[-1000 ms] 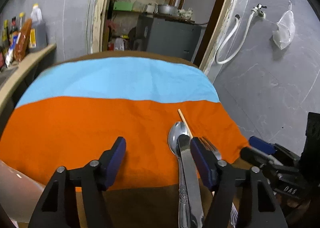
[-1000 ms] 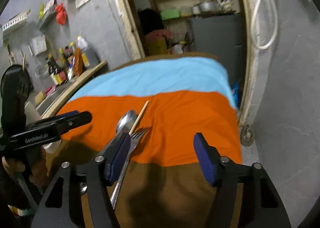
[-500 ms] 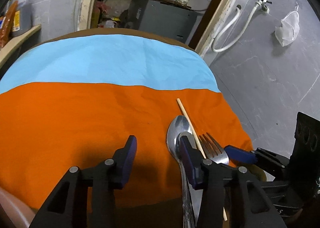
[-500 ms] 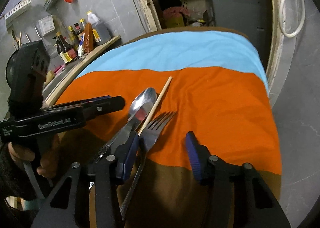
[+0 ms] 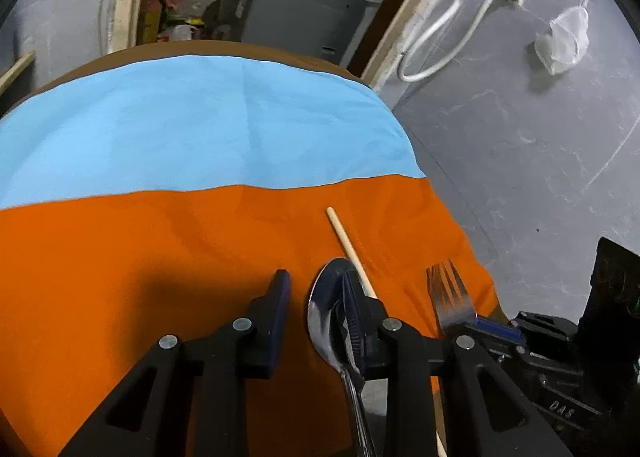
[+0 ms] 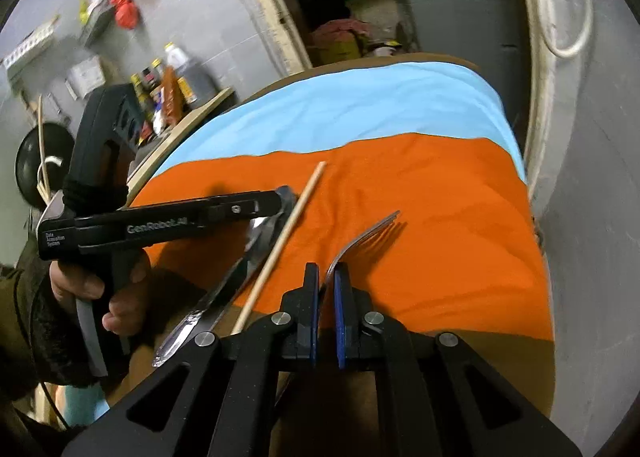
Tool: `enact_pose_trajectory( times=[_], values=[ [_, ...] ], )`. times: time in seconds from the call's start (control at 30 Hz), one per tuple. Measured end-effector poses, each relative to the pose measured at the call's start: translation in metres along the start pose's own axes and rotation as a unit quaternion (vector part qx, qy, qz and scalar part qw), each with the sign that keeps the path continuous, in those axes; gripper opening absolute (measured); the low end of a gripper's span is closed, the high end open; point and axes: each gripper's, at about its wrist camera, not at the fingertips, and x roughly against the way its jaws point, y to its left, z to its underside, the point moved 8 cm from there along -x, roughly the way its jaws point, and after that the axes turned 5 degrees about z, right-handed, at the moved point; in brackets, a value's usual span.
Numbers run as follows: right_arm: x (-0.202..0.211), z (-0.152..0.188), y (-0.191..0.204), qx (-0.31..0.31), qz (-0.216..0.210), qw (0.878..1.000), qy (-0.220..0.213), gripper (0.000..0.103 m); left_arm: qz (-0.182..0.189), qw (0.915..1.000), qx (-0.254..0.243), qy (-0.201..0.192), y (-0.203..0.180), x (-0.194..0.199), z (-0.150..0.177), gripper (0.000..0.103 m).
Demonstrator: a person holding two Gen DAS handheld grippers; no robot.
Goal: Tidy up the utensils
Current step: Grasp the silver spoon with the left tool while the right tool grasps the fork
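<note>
My fork (image 6: 362,241) has moved: a moment ago it lay right next to the spoon (image 5: 326,305), and now it sits apart from it, out to the side, with its prongs lifted a little off the orange cloth (image 5: 160,257). Both of my tools have just been closing. My right gripper (image 6: 326,277) is clamped tight on the neck of the fork, and the blue pads press it from both sides. My left gripper (image 5: 314,293) has come down over the spoon. One finger (image 5: 354,309) rests on the bowl of the spoon and the other finger stands on the cloth beside it. There is a gap between the two fingers with nothing squeezed in it, so this tool is loose for now. The spoon lies on the orange cloth, bowl pointing away from me. A knife (image 6: 224,297) lies along the spoon, touching it. A chopstick (image 5: 350,251) lies just on the far side of the spoon from my left finger, and it points toward the blue cloth (image 5: 200,129). The fork is on the other side of the chopstick from the spoon, near the edge of the cloth. In the right view I can see my left hand (image 6: 100,289) holding the black handle.
</note>
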Motion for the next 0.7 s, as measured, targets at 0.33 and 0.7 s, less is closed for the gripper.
enact_pose_trajectory(
  times=[0.33,0.7],
  values=[
    [-0.016,-0.001,-0.006,-0.031,-0.027,0.999,0.024,0.007,-0.025,0.9976,-0.053,0.037,-0.01,-0.003,-0.004,0.008],
    [-0.018,0.0,-0.006,-0.035,-0.03,0.998,0.034,0.008,0.003,0.9994,0.004,0.033,0.0,0.014,0.005,0.004]
  ],
)
